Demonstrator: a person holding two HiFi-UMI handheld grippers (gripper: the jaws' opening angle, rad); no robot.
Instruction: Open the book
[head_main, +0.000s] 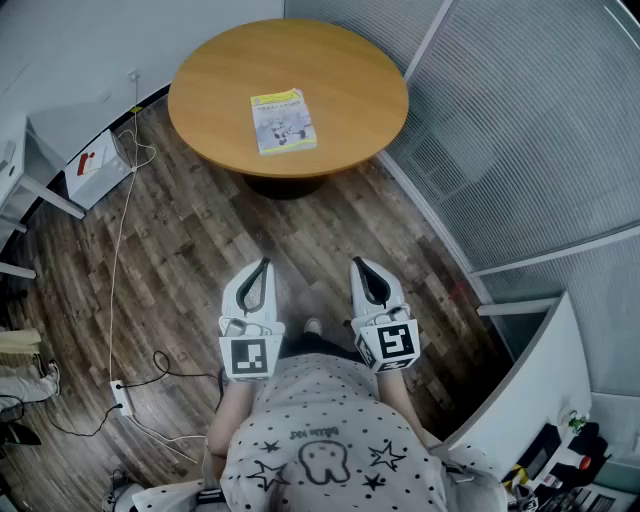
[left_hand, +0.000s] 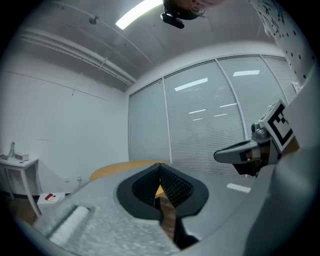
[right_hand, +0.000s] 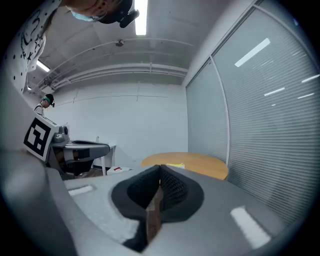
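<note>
Well short of the round wooden worktop (head_main: 350, 90) bearing the shut, thin yellow-and-white paperback book (head_main: 283, 121) near its middle, holds left gripper (head_main: 264, 266) and right gripper (head_main: 360, 264) with jaws pressed together on nothing, so risks shoving the book along instead of lifting its cover.

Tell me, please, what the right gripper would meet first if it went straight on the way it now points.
Most likely the round table, where the book lies: the right gripper, shut and empty, points at it over the wooden floor. Depth is unclear, so it might pass just above the tabletop.
</note>
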